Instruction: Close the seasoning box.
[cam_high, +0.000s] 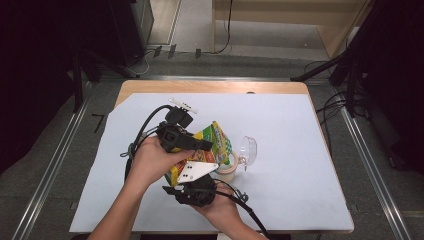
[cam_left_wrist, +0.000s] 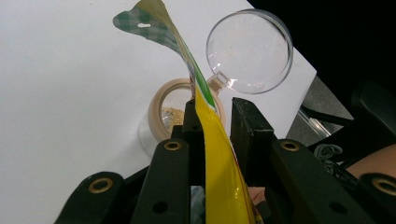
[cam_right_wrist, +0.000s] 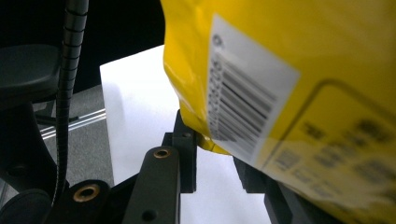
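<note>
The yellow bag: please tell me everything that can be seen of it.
The yellow bag looks like glossy plastic film, with a green-and-white checked top edge that has a hanging hole, and a white barcode label on one side. It is held tilted above the jar, off the table. The left gripper and the right gripper each clamp an edge of it.
</note>
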